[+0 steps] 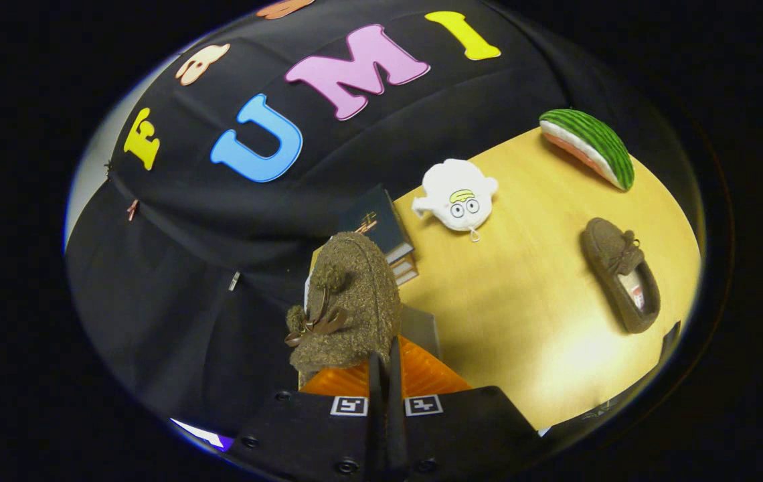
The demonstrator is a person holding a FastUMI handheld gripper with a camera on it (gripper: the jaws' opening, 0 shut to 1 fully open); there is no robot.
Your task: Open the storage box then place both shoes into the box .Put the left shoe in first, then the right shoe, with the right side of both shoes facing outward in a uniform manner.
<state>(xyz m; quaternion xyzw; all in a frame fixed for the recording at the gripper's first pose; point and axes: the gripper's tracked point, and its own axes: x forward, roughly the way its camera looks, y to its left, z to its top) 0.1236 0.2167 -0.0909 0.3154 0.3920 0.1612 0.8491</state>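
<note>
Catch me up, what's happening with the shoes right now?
The gripper has its jaws closed on one brown shoe, holding it lifted just ahead of them. The second brown shoe lies on the wooden table, beyond a white plush toy and near a watermelon slice toy. So neither shoe is boxed yet.

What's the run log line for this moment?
gripper: shut on brown shoe, lifted | second shoe: on table | storage box: not identifiable | step: first shoe in transit

Hand-held gripper (385, 375): 2 square markers, dark screws.
</note>
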